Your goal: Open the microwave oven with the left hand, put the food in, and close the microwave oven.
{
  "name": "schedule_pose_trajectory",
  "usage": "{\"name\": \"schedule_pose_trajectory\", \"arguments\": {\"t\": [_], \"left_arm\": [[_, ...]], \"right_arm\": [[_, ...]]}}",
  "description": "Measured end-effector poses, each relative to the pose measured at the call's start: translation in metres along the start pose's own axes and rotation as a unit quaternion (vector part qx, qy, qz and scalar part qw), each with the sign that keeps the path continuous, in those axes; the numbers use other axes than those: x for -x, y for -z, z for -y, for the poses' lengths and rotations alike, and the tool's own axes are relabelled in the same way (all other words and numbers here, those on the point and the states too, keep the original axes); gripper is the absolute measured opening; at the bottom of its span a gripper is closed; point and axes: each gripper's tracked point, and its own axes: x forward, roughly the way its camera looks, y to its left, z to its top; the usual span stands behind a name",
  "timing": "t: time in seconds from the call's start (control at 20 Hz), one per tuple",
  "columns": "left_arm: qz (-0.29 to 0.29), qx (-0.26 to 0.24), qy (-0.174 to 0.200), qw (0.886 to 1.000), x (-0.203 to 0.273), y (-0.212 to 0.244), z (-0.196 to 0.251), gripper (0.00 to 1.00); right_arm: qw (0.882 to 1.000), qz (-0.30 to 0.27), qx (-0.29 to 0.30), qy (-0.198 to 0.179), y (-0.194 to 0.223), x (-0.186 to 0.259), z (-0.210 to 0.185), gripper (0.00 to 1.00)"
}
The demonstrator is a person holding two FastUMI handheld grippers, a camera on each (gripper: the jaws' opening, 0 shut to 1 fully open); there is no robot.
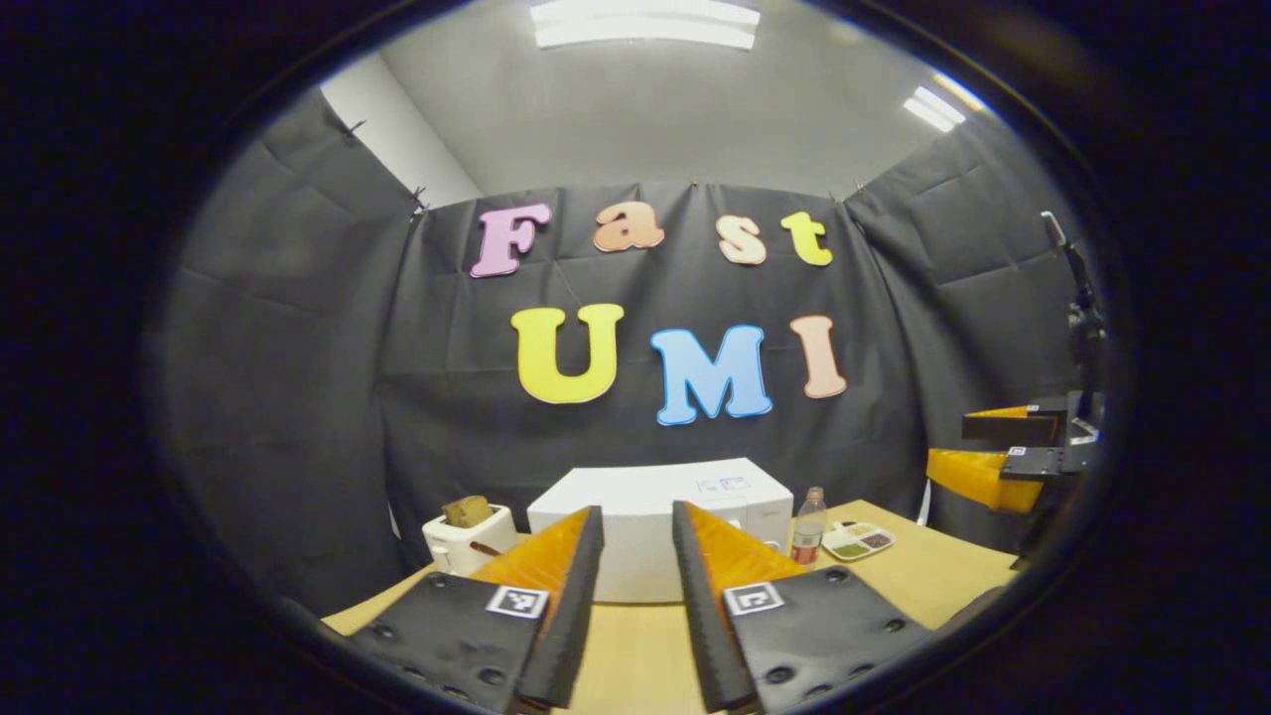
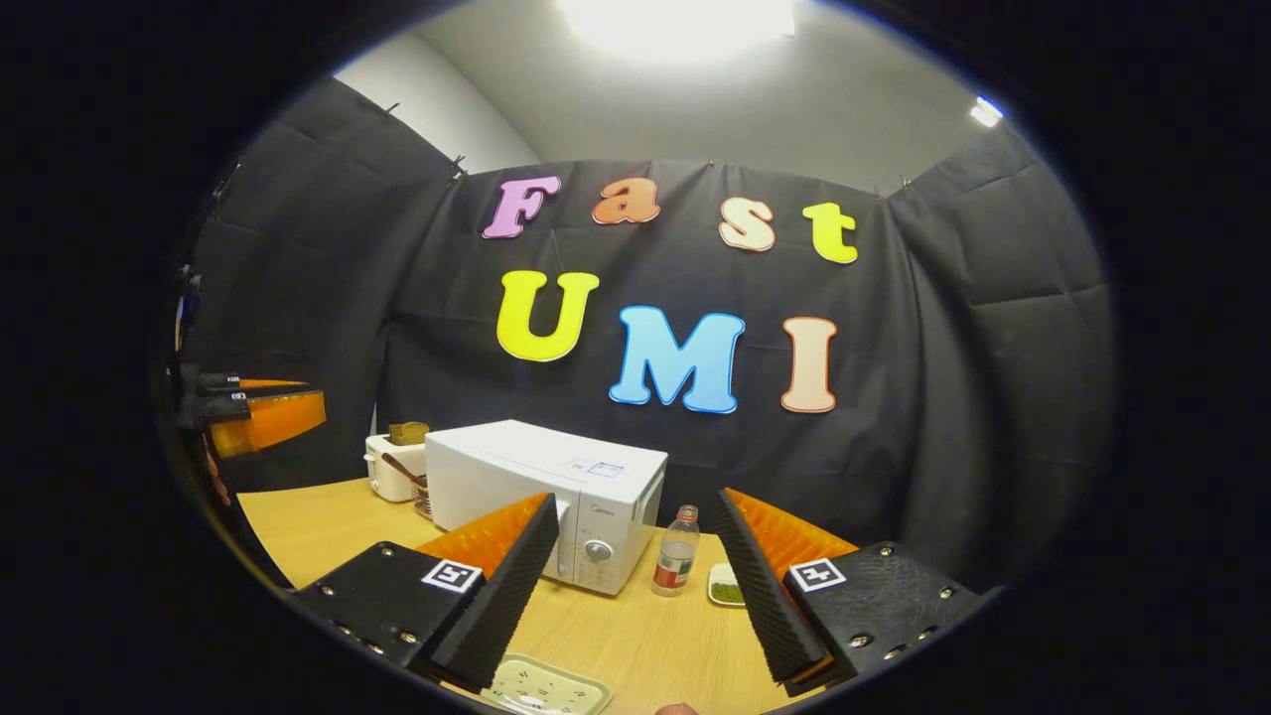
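A white microwave oven point(image 1: 660, 516) point(image 2: 556, 477) stands on the wooden table point(image 1: 923, 576) with its door closed; its knobs and handle face the front right. To its right lies a small divided dish of green and brown food point(image 1: 859, 539) point(image 2: 727, 586). My left gripper point(image 1: 637, 511) is open with nothing between its fingers and points at the microwave from a distance. My right gripper point(image 2: 635, 497) is open wide and empty, held above the table in front of the microwave. Each gripper also appears at the edge of the other's view, the right gripper point(image 1: 1003, 457) and the left gripper point(image 2: 253, 412).
A white toaster point(image 1: 467, 536) point(image 2: 392, 467) holding bread stands left of the microwave. A plastic bottle point(image 1: 809, 526) point(image 2: 677, 551) stands upright between the microwave and the dish. A pale speckled plate point(image 2: 546, 687) lies at the near table edge, below my right gripper.
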Motion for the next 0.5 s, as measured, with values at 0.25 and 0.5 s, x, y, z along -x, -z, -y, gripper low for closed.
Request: {"name": "schedule_pose_trajectory", "arguments": {"t": [0.25,0.5], "left_arm": [[0.017,0.005,-0.036,0.999,0.015,-0.009,-0.030,0.96],[0.015,0.012,-0.050,0.999,0.017,-0.004,-0.044,0.95]], "right_arm": [[1.000,0.019,0.000,-0.009,-0.016,0.001,-0.015,0.96],[1.000,0.022,0.005,-0.011,-0.022,0.003,-0.022,0.97]]}}
